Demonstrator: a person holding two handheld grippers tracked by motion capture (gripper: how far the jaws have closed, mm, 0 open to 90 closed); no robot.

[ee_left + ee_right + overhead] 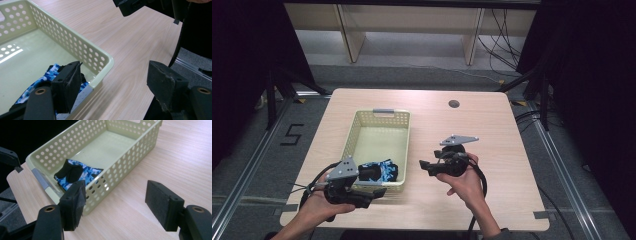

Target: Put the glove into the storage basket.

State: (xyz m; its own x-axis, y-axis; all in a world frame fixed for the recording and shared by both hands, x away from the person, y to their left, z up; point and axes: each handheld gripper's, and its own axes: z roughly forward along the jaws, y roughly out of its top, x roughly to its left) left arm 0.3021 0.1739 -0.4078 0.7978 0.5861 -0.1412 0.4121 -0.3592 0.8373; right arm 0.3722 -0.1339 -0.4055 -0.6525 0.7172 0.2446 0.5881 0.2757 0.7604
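Glove (76, 173) (blue camouflage) lies in the basket (399, 150); both grippers (374, 192) (424, 166) gape empty above the table (492, 135).

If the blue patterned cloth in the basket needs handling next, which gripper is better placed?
Probably left. The left gripper sits at the basket's near end beside the blue cloth, jaws open. The right gripper is outside over bare table.
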